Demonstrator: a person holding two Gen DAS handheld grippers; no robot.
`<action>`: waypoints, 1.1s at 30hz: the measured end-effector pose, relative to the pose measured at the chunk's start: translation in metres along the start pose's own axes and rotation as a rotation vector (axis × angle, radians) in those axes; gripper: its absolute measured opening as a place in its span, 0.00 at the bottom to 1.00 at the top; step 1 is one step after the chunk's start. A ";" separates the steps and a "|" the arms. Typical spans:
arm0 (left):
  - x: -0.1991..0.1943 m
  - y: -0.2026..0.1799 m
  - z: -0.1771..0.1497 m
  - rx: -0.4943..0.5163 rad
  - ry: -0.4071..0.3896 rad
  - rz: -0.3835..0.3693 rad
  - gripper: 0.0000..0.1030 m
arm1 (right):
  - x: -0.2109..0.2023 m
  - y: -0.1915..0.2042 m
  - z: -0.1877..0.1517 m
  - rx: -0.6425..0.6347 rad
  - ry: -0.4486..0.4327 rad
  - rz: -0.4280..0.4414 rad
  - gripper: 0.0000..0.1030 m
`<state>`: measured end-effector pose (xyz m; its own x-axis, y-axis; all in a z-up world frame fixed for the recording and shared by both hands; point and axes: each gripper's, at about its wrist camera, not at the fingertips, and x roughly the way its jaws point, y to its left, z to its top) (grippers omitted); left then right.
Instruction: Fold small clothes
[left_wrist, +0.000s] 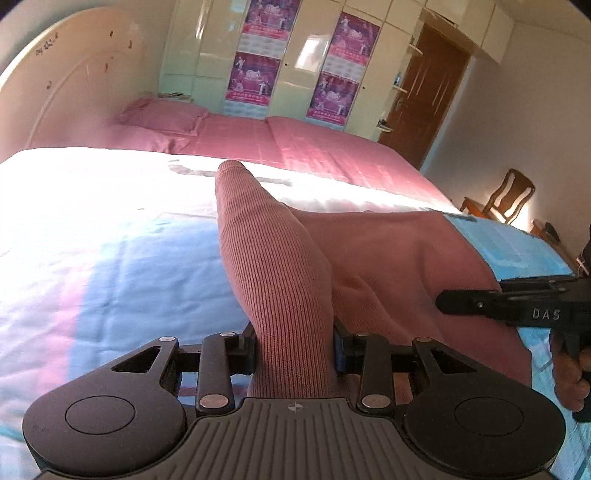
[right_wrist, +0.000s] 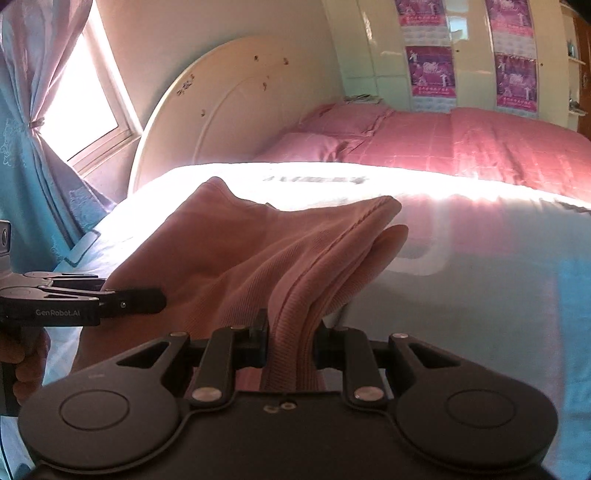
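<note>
open light-blue sheet (left_wrist: 110, 266) left of the pink garment (left_wrist: 369, 251), pink pillows (left_wrist: 162, 118) and headboard (left_wrist: 66, 81) bounding far end

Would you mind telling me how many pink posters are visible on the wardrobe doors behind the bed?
4, in two columns of two: upper left, lower left, upper right, lower right. The top left one is cut off by the frame edge, so more may lie out of view.
</note>
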<state>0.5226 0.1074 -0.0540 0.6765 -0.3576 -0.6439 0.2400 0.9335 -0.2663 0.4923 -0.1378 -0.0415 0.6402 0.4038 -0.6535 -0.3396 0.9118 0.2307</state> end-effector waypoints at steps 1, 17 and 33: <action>-0.001 0.009 -0.002 0.001 0.005 0.002 0.35 | 0.004 0.005 0.000 0.009 0.005 0.005 0.19; 0.044 0.078 -0.046 -0.108 0.036 -0.011 0.70 | 0.073 -0.006 -0.042 0.168 0.114 -0.108 0.23; 0.049 0.051 -0.021 0.183 0.080 -0.022 0.50 | 0.094 0.033 -0.025 -0.092 0.154 -0.279 0.15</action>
<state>0.5534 0.1374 -0.1138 0.6139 -0.3723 -0.6961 0.3817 0.9118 -0.1511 0.5240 -0.0716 -0.1130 0.6079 0.1167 -0.7854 -0.2310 0.9724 -0.0343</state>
